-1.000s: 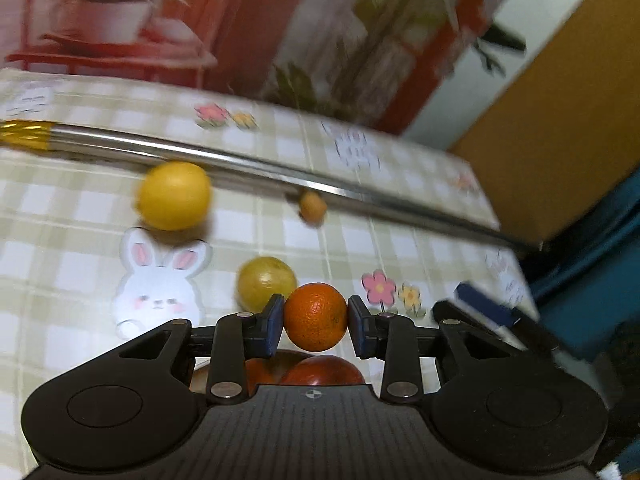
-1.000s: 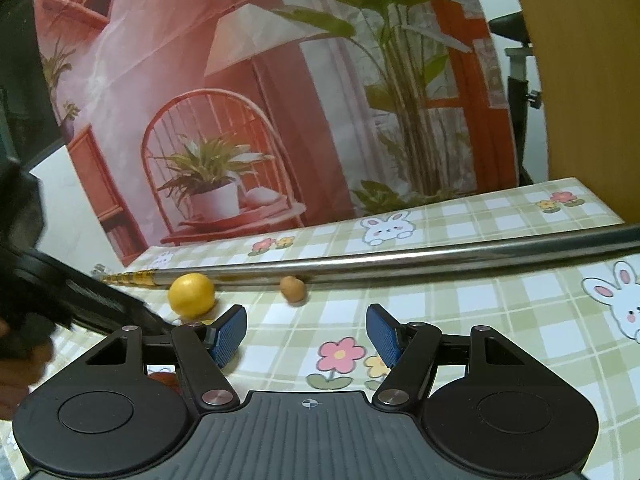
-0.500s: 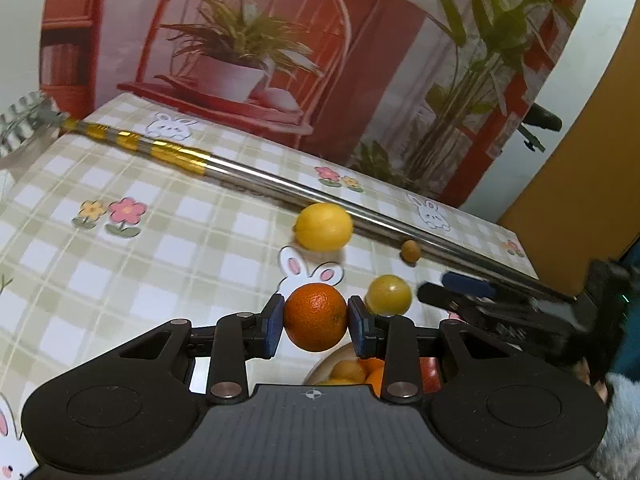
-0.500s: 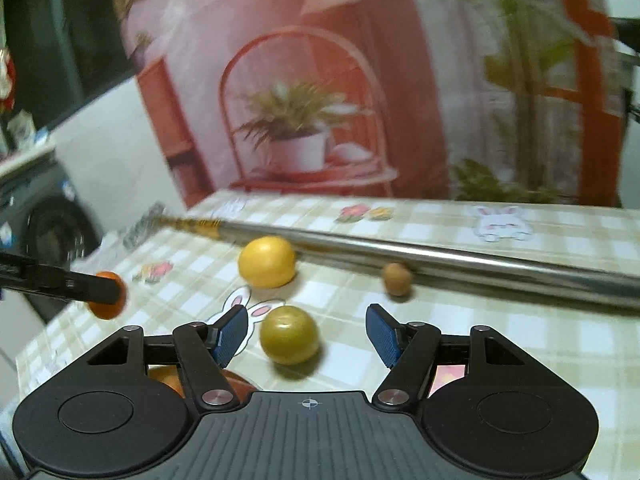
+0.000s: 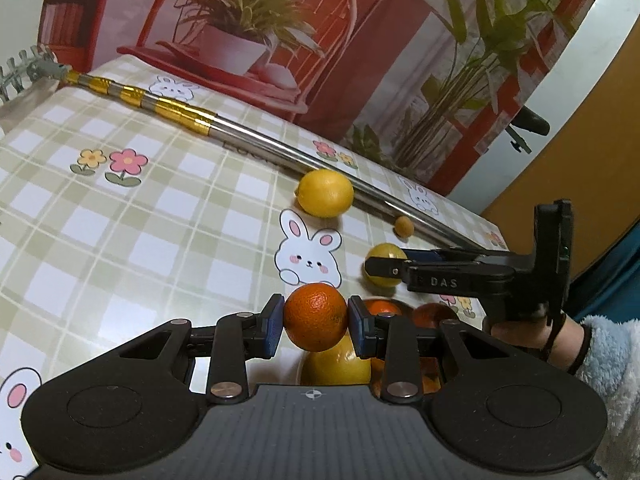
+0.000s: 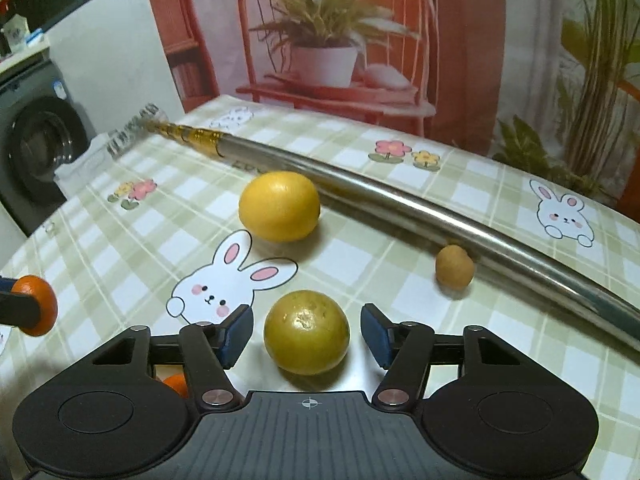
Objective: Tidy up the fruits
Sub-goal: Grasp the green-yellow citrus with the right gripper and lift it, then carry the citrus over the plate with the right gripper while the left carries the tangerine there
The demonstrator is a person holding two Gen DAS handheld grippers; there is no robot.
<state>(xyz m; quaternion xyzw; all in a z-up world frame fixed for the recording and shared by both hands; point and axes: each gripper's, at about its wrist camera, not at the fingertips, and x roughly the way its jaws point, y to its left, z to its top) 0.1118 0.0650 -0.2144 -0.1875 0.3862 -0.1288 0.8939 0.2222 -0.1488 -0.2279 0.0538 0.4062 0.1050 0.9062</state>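
Step in hand: two fruits being handled at once; one carried, one about to be picked up.
Left gripper (image 5: pixel 315 322): pinched an orange (image 5: pixel 315 316) between its blue pads, held clear above the table (image 5: pixel 120 240).
Below the orange: a heap of gathered fruit (image 5: pixel 336 364), yellow and orange pieces, mostly hidden by the gripper body; its container could not be made out.
Right gripper (image 6: pixel 307 334): jaws had just been closing, pads on either side of a yellow-green fruit (image 6: pixel 307 333) but showing a gap on each side; not yet gripping.
Yellow-green fruit: sat on the table just beside the printed bunny (image 6: pixel 224 280).
Other loose fruit: a lemon (image 6: pixel 279 206) near the metal pole (image 6: pixel 440 216); a small brown fruit (image 6: pixel 454 267) close against the pole.
Next move, judged: right jaws needed to close fully on the round fruit, squarely, or it might roll away.
Room: open checked cloth to the left; the pole fenced the far side; table edge near on the right. The two grippers worked close together, so lifting paths wanted care.
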